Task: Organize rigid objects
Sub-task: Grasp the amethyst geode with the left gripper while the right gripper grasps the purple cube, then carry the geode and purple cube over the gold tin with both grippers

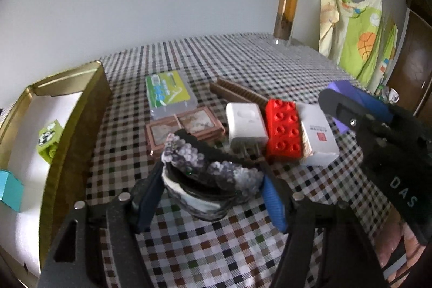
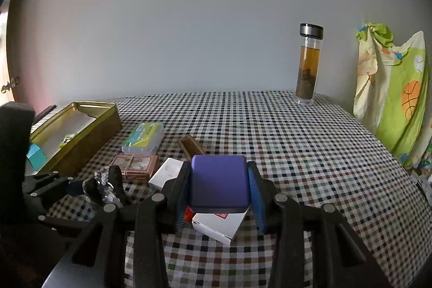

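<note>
My left gripper (image 1: 213, 196) has its pads against a beaded hair clip (image 1: 210, 174) on the checked tablecloth (image 1: 216, 247). My right gripper (image 2: 220, 192) pinches a purple box (image 2: 219, 184), held above the white carton (image 2: 221, 227). Only the left view shows the red brick (image 1: 283, 130) whole, between white charger (image 1: 247, 123) and carton. Gold tin (image 1: 78, 112), far left, holds a green block (image 1: 50, 139) and a teal block (image 1: 10, 190).
</note>
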`<state>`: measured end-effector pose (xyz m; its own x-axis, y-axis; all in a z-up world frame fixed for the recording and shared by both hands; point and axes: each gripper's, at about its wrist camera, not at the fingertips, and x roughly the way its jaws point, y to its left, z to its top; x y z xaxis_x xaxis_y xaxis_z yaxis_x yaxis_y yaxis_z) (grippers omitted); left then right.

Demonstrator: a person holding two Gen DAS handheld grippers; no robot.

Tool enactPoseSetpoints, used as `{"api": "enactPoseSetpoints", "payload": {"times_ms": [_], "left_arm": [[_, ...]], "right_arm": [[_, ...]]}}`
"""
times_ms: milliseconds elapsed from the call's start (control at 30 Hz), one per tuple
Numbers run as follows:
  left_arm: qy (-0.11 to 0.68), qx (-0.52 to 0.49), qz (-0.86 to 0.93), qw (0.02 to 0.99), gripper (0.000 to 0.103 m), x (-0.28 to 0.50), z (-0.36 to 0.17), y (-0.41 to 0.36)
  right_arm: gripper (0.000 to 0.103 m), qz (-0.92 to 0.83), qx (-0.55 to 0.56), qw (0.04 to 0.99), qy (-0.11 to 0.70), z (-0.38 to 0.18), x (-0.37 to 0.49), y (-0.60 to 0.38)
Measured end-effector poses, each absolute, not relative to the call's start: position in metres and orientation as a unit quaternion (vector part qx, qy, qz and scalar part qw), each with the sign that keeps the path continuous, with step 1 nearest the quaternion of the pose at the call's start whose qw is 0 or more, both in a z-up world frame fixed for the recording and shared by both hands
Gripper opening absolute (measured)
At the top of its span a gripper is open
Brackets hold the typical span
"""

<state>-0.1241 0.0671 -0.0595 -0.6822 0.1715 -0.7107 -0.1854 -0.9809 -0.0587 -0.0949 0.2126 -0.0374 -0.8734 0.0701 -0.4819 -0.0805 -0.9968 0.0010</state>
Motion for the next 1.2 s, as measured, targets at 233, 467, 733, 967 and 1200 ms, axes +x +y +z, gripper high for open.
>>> {"api": "enactPoseSetpoints", "payload": {"times_ms": [233, 467, 733, 967, 1200], "left_arm": [[0.002, -0.343, 0.936, 0.076, 0.068, -0.115, -0.049, 0.057], [-0.006, -0.29, 0.955, 0.055, 0.068, -0.104, -0.039, 0.05], [-0.007, -0.242, 0.97, 0.037, 0.068, -0.089, -0.03, 0.045], [-0.005, -0.212, 0.977, 0.026, 0.068, -0.079, -0.026, 0.043], [-0.001, -0.199, 0.98, 0.024, 0.068, -0.074, -0.025, 0.039]], "right_arm": [[0.042, 0.972, -0.231, 0.034, 0.011, -0.035, -0.089, 0.213], [0.042, 0.981, -0.19, 0.036, 0.015, -0.03, -0.074, 0.213], [0.042, 0.988, -0.145, 0.039, 0.021, -0.024, -0.061, 0.21], [0.042, 0.99, -0.134, 0.043, 0.019, -0.02, -0.06, 0.209], [0.042, 0.99, -0.132, 0.046, 0.019, -0.02, -0.061, 0.209]]}}
